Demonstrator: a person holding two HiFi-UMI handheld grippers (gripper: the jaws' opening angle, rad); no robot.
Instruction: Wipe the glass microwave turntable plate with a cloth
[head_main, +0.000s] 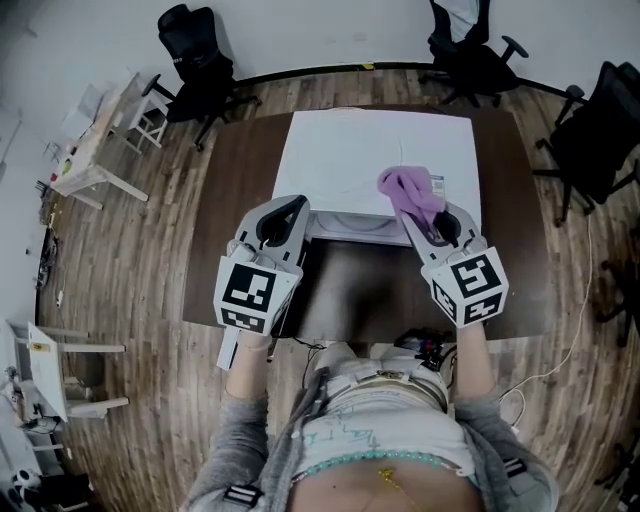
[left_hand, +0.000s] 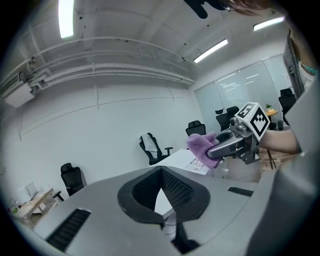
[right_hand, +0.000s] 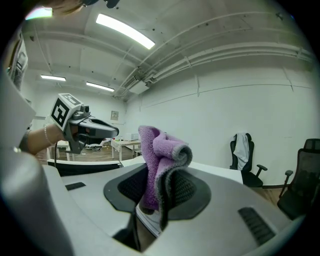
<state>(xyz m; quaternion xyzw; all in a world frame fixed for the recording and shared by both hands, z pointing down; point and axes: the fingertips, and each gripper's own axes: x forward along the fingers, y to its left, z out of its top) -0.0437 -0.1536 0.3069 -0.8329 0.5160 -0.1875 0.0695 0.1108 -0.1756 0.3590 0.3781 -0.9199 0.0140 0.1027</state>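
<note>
Apparently the wiping has not begun, because both tools hang in the air at the near edge of the white microwave (head_main: 380, 150), which stands on the dark table (head_main: 240, 200). The right hand-held gripper (head_main: 428, 220) is clenched on the purple cloth (head_main: 410, 192). In the right gripper view the folded cloth stands up between the two pads, so a thick roll sticks out past the tips, probably to serve as the wiping face. The left hand-held gripper (head_main: 293, 207) is at the same height, on the left. Its jaws are drawn together with nothing between them, and I judge it is kept free to open the door or to steady the plate. The glass microwave turntable plate does not show in any view. Most likely it lies inside the microwave, but this is only a guess. From above I see mainly the top of the microwave and a thin strip of its front, so I cannot tell whether the door is open. Both gripper views point up at the wall and ceiling, not down at the work.
</note>
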